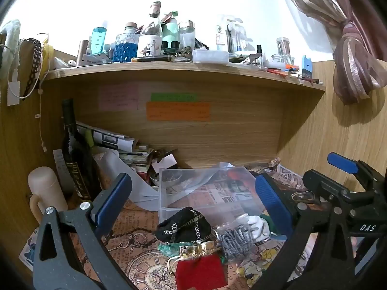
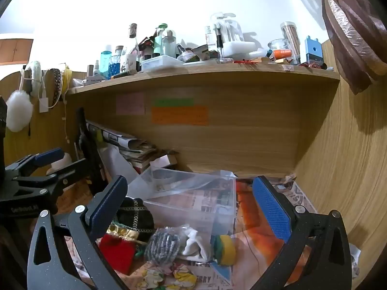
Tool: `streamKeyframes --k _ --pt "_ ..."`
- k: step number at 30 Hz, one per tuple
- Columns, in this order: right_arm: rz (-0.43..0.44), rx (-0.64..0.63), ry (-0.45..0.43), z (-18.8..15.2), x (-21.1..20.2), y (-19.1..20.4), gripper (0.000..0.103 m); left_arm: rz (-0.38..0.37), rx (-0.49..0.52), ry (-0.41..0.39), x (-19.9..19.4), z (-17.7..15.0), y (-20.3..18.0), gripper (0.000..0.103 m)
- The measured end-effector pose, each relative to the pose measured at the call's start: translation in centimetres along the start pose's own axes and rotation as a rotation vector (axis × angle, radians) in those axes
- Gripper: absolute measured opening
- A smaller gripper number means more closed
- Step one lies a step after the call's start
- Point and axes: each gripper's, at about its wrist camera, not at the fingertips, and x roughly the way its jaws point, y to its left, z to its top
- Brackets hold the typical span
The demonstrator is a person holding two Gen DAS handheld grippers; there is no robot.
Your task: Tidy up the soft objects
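Observation:
Soft items lie in a heap on the desk before a clear plastic box (image 1: 205, 193) (image 2: 193, 193). There is a black pouch with a chain (image 1: 183, 224) (image 2: 135, 215), a red pouch with a gold top (image 1: 200, 268) (image 2: 116, 251), a bagged grey knit piece (image 1: 234, 239) (image 2: 162, 244), a white cloth (image 1: 258, 224) (image 2: 196, 241) and a yellow-green sponge (image 2: 225, 249). My left gripper (image 1: 193, 198) is open and empty above the black pouch. My right gripper (image 2: 191, 200) is open and empty above the grey piece and white cloth.
A wooden shelf (image 1: 169, 70) above carries many bottles and jars. A dark wine bottle (image 1: 75, 154), a cream mug (image 1: 44, 193) and stacked newspapers (image 1: 116, 142) stand at left. Wooden walls close in the back and right. A curtain (image 1: 350, 67) hangs at upper right.

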Motion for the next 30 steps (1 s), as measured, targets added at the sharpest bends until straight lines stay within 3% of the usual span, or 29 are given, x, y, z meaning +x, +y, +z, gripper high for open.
streamKeyframes --k 30 --pt "0.008 0.041 -0.006 0.03 -0.04 -0.35 0.103 -0.024 0.002 0.000 0.30 -0.27 -0.33 0.103"
